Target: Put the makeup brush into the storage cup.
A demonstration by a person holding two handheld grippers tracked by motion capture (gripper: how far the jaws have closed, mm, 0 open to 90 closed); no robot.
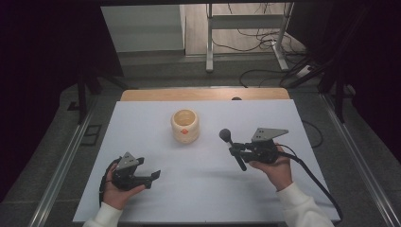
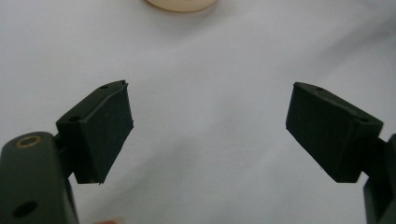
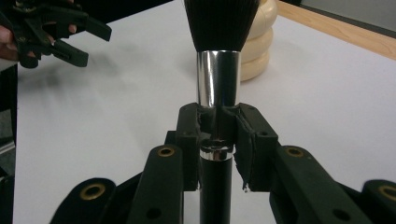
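Two grippers sit over the white table (image 1: 142, 198): the right gripper (image 1: 238, 150) clamps a makeup brush (image 1: 231, 147) at its silver ferrule, bristles up, right of the cream ribbed holder (image 1: 185, 126); the left gripper (image 1: 152, 177) gapes wide at near left.

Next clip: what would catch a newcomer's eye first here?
The makeup brush clamped in the right gripper, dark bristles raised toward the cream ribbed holder standing at the middle of the white table. Next, the left gripper near the table's front left, jaws wide open with nothing between them.
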